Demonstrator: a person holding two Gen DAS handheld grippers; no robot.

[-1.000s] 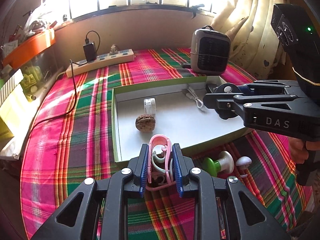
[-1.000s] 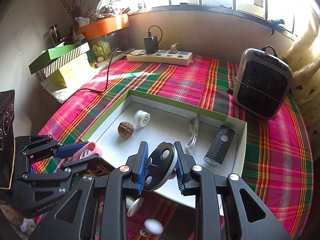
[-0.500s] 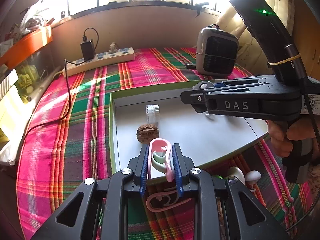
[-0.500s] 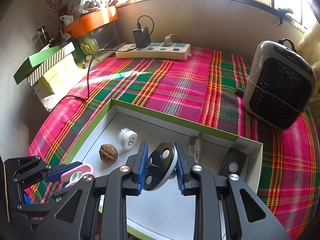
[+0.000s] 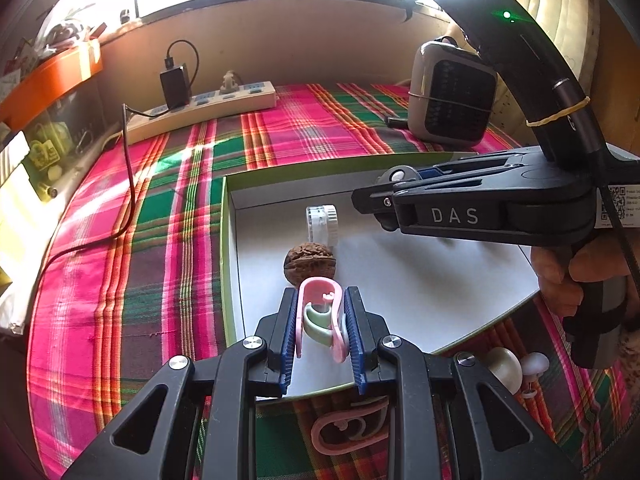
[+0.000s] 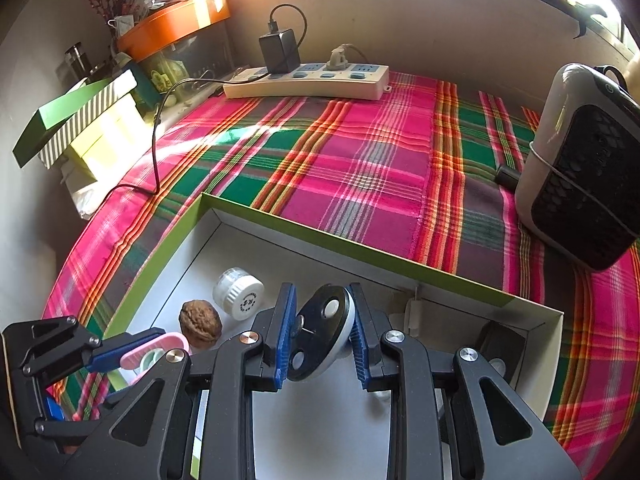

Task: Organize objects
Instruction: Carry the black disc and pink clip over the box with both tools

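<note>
In the left wrist view, the letters "DAS" are read in white on the side of the right gripper point(image 5: 394, 178), which is held level across the green-rimmed box point(image 5: 228, 264) by a hand point(image 5: 568, 276) wrapped round its grip; a small label with a code is seen near that grip, too small to be read. The left gripper point(image 5: 320, 320) is pointed steeply down over the near left corner of the box, its blue pads closed on a pink hook clip point(image 5: 320, 312) with a pale green one nested inside. A walnut point(image 5: 309, 263) and a white capped jar point(image 5: 322, 226) are seen lying inside the box just beyond. Another pink clip point(image 5: 348, 426) and two white suction hooks point(image 5: 504, 366) are left on the plaid cloth point(image 5: 152, 240).

In the right wrist view, dark printing is seen on the jar's cap point(image 6: 239, 293) but cannot be read. The right gripper point(image 6: 322, 330) is angled down over the box point(image 6: 352, 250), clamped on a black-and-white disc point(image 6: 326, 330). A power strip point(image 6: 306, 80) and a small heater point(image 6: 580, 192) are seen further off.
</note>
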